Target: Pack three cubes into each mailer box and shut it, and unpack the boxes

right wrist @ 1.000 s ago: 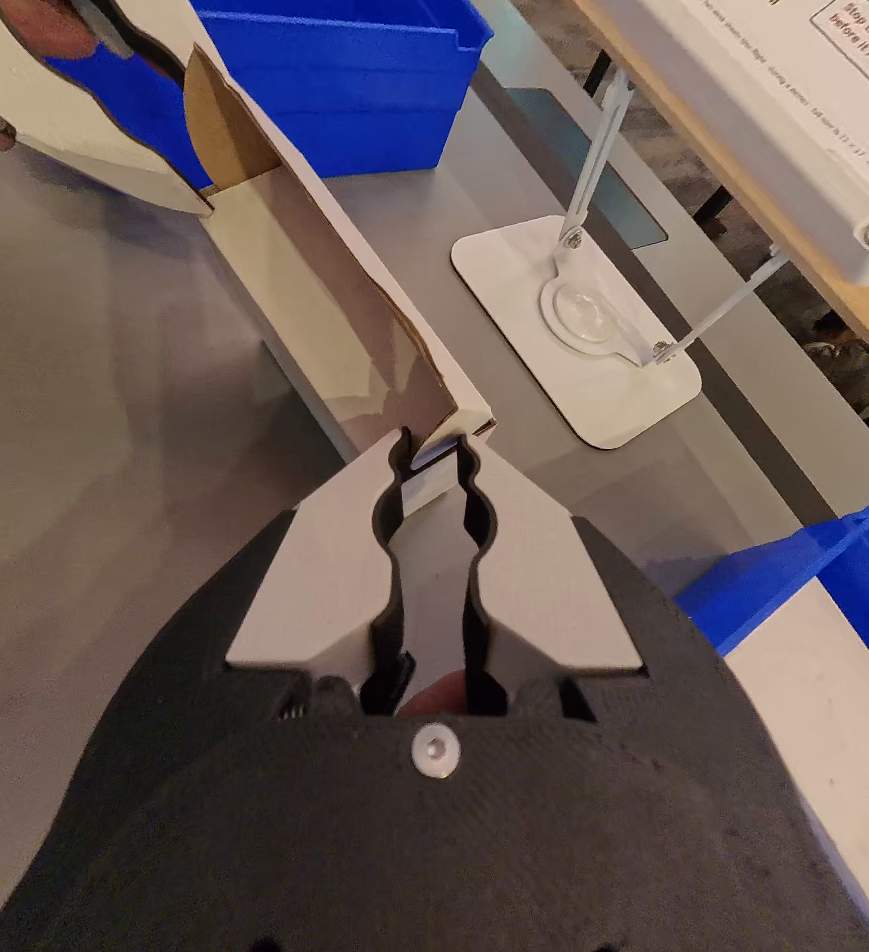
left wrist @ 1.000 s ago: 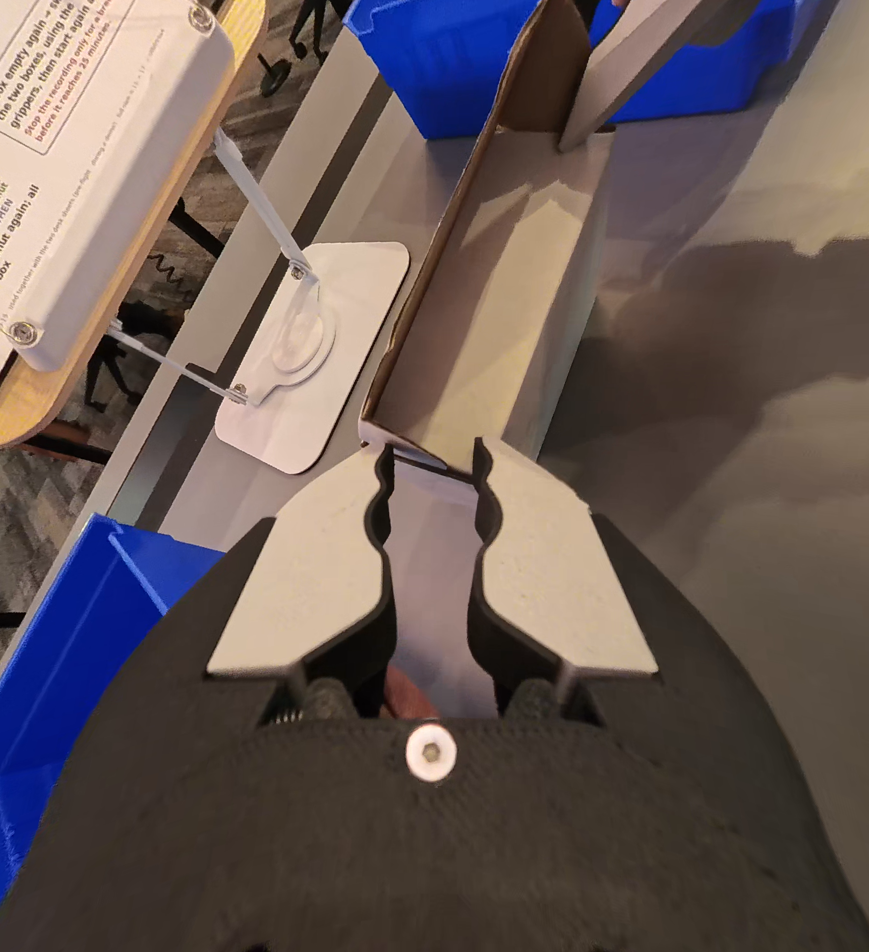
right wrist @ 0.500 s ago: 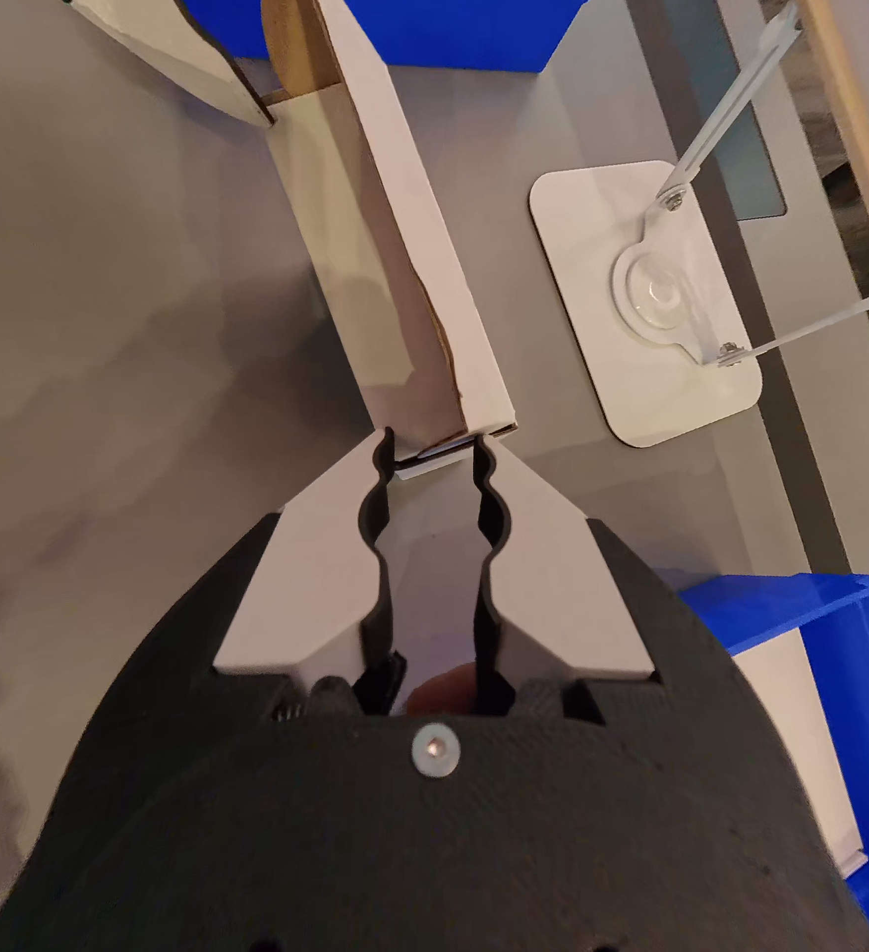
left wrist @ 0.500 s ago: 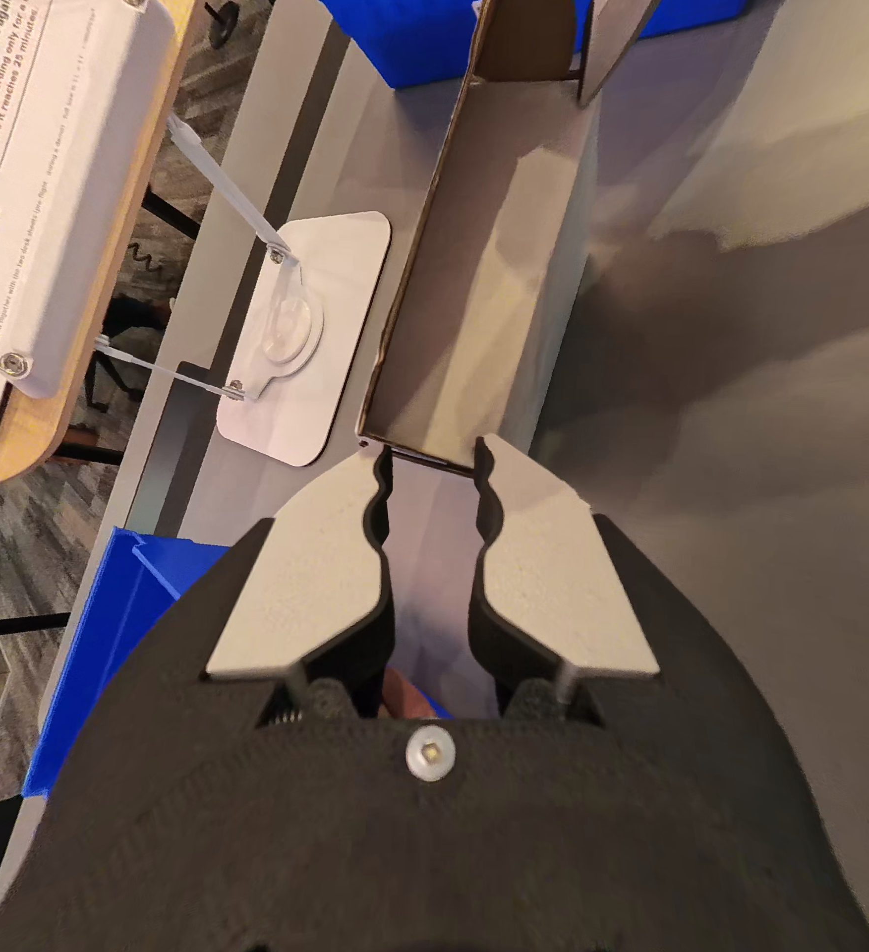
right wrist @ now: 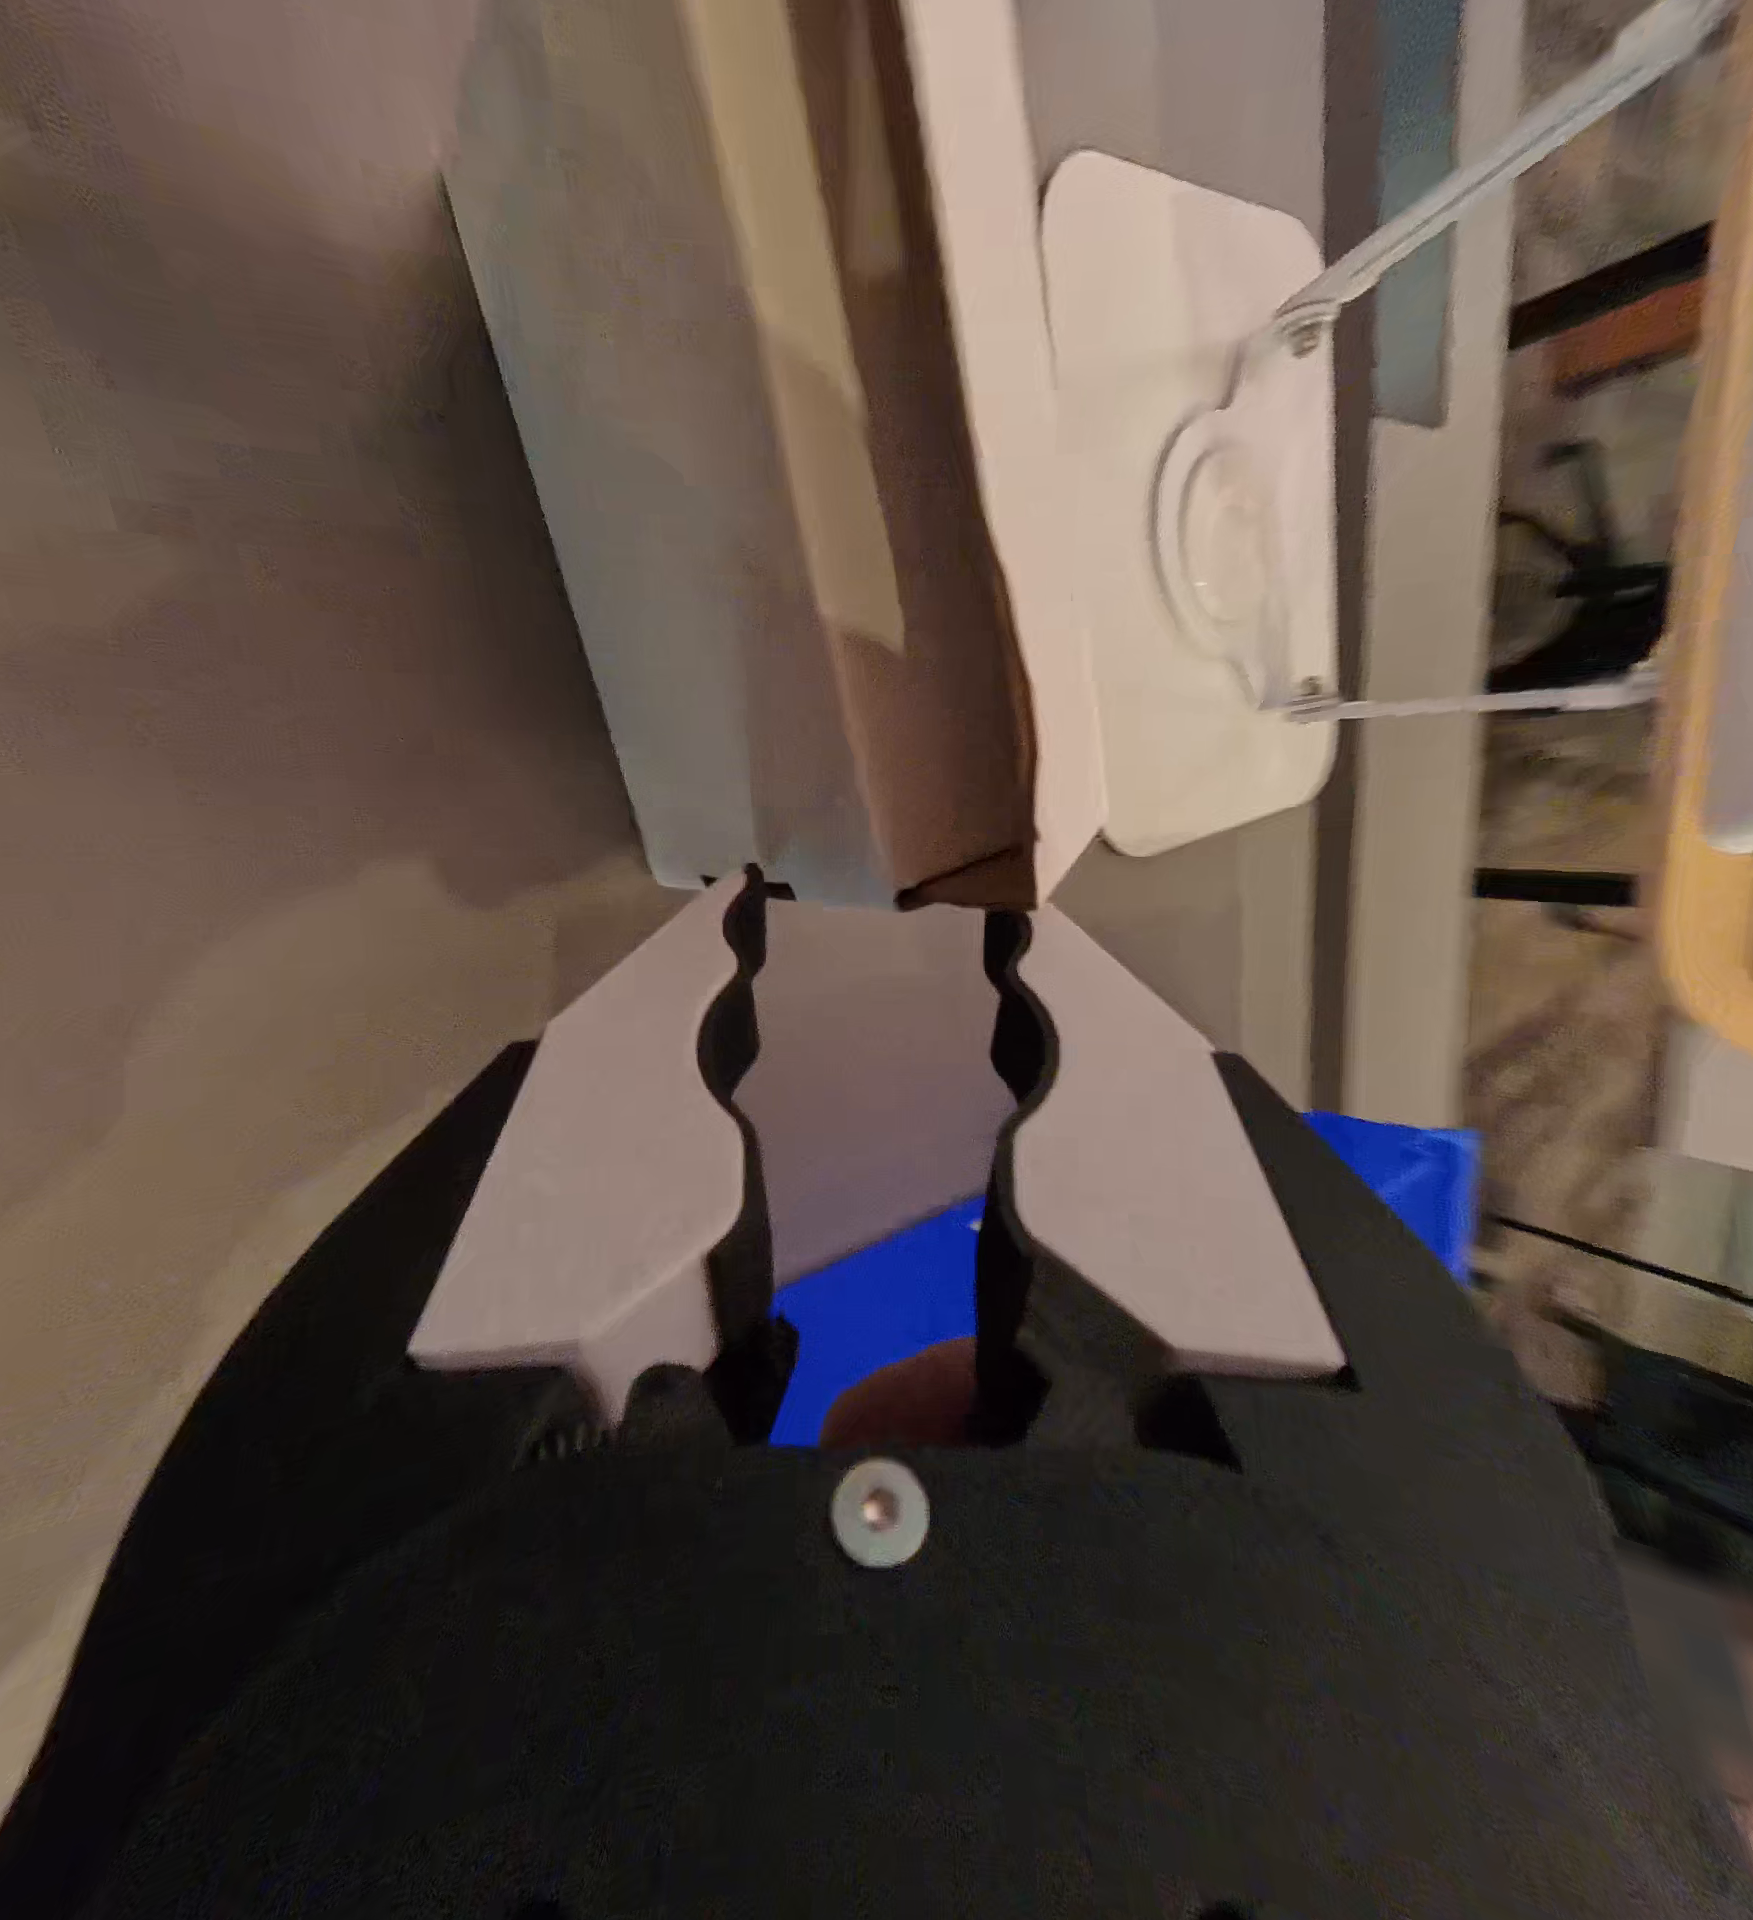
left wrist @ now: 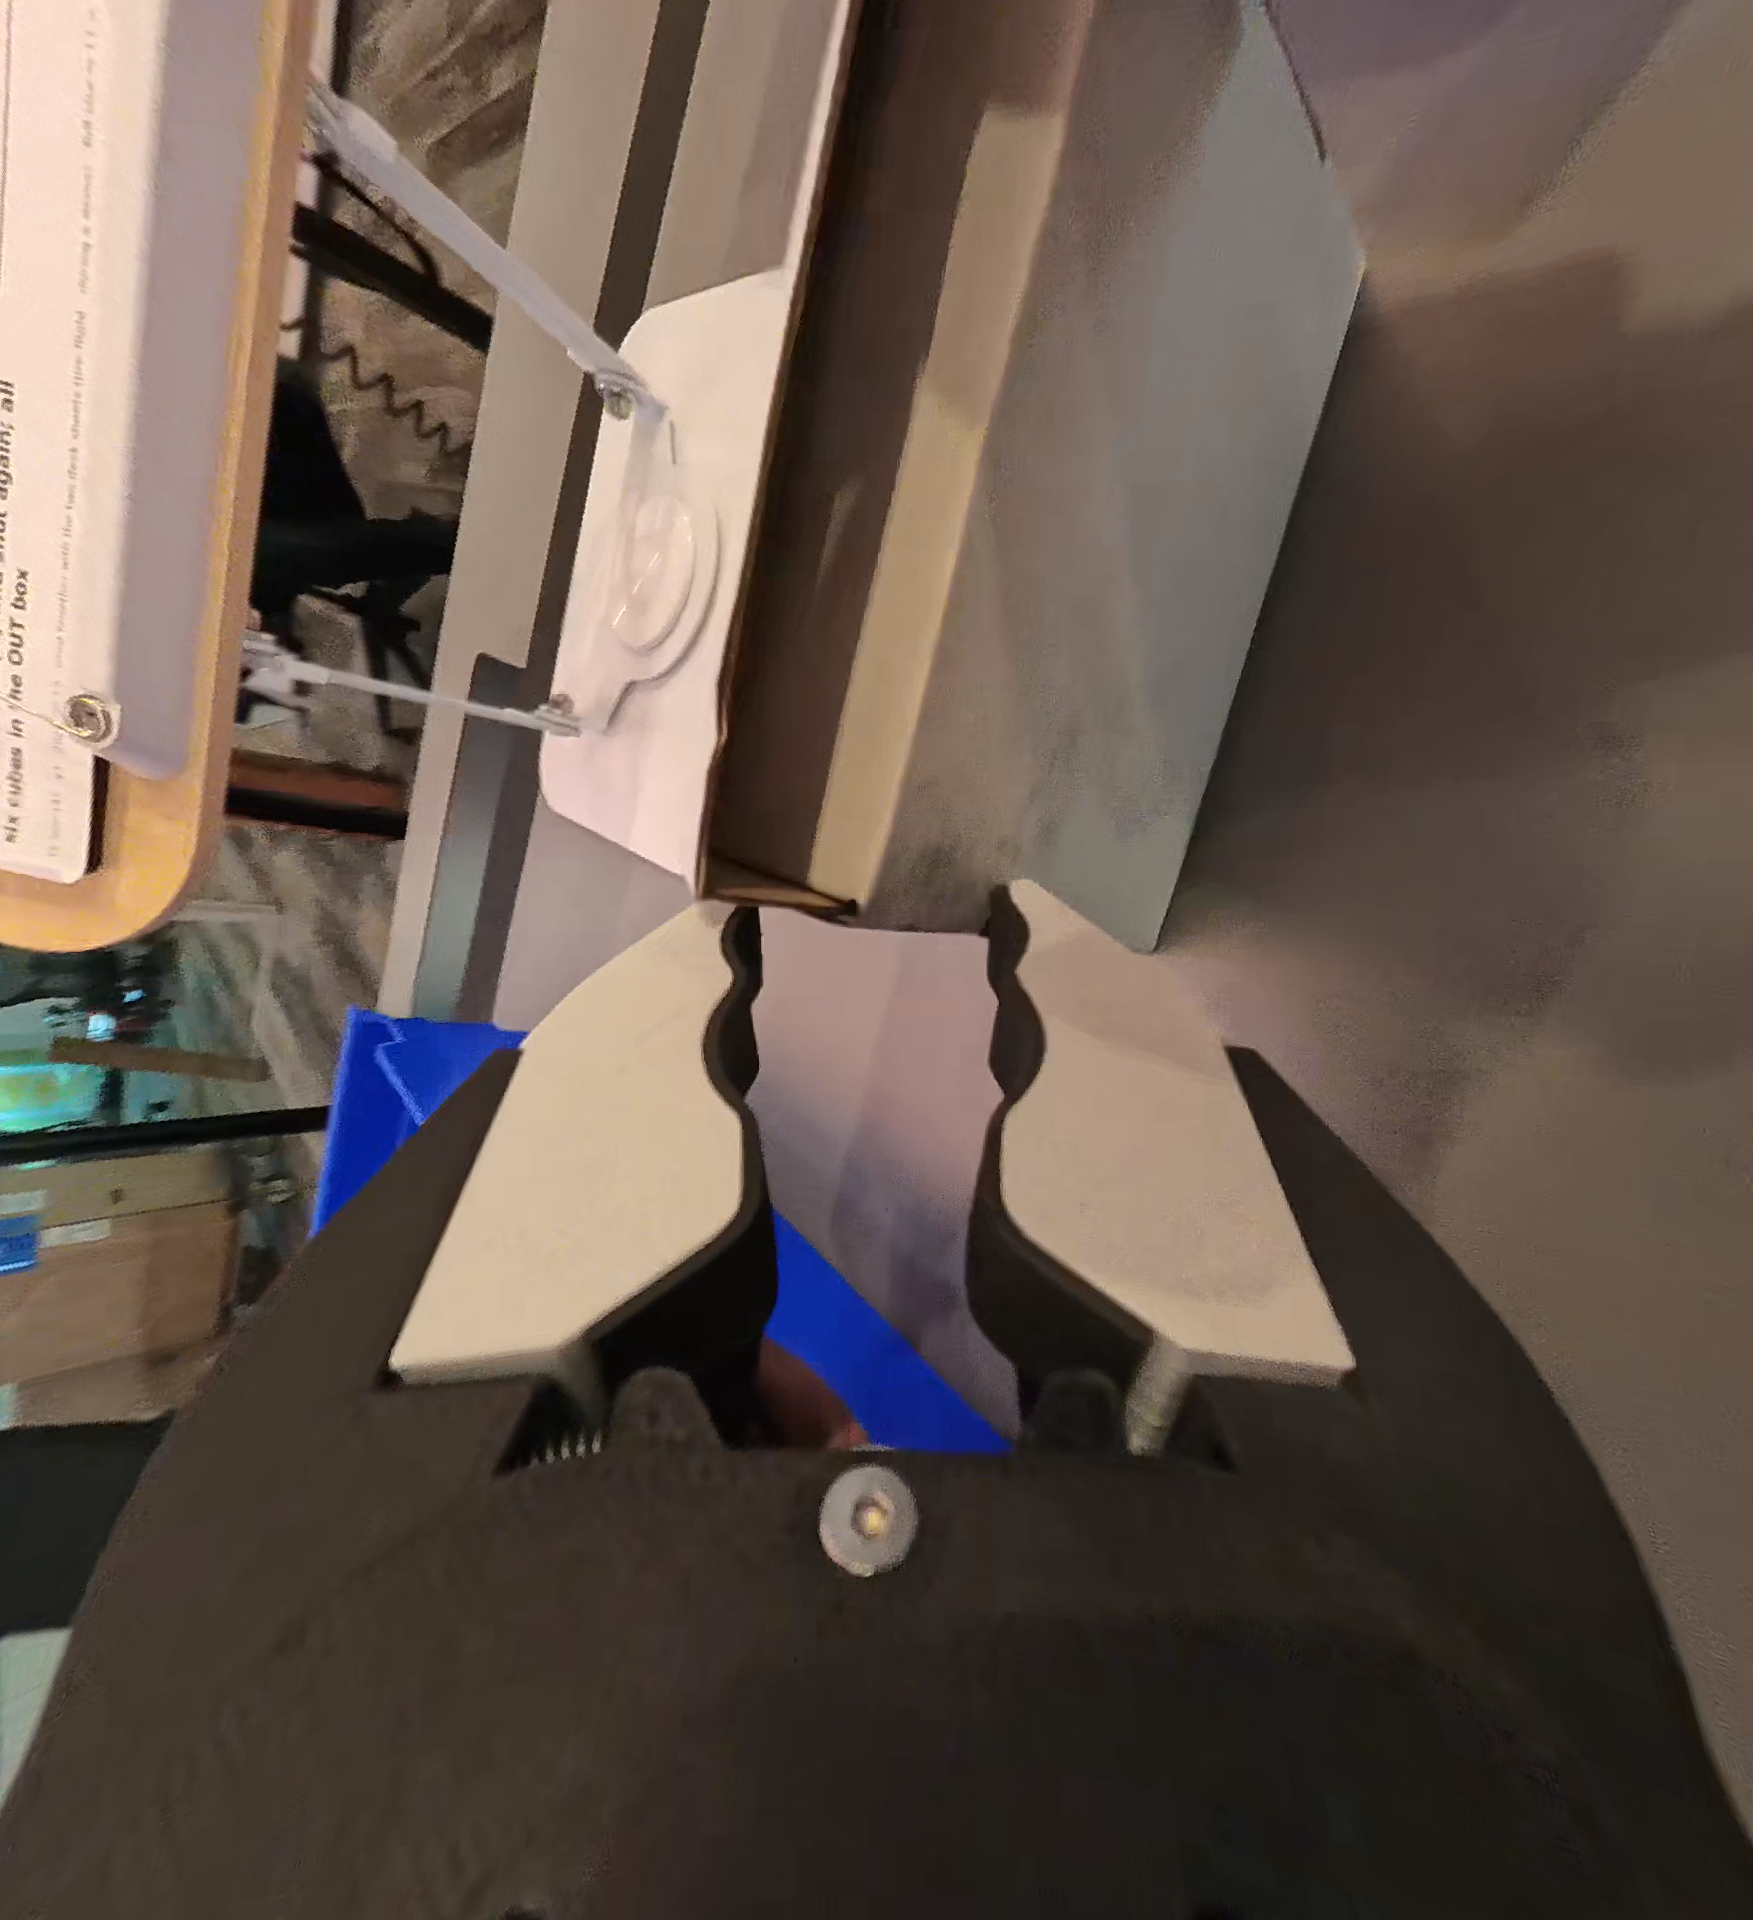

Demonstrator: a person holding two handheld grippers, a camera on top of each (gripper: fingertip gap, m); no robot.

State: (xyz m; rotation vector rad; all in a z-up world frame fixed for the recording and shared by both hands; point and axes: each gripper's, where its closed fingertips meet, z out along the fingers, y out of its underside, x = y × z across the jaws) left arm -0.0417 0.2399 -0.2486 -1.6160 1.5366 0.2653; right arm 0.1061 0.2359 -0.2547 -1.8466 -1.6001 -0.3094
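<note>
The big grey table top (left wrist: pixel 1578 727) fills most of both views. On it lies a long, flat mailer box made of white cardboard with a brown inside (left wrist: pixel 965 520). The left wrist view shows one short end of the box and the right wrist view (right wrist: pixel 747 499) shows a short end too. I think they are the two ends of one box, with a gripper at each. Both views are blurry, so small things are hard to see. No cubes show anywhere.

The step in hand looks like working the box's end flaps, but I cannot tell if this is shutting or opening. The next move calls for a gentle, even push or pull at both ends, so the thin cardboard does not bend or slide away.

A white flat stand base with thin clear rods (left wrist: pixel 643 582) sits just beside the box, toward the table edge. A blue plastic bin (left wrist: pixel 404 1101) peeks out near the left gripper (left wrist: pixel 867 914), and one shows near the right gripper (right wrist: pixel 867 904) too.

Each gripper's jaws stand partly apart, about as wide as the box end is thick. The tips sit right at the box's end edge. They may touch it, but they do not squeeze anything.
</note>
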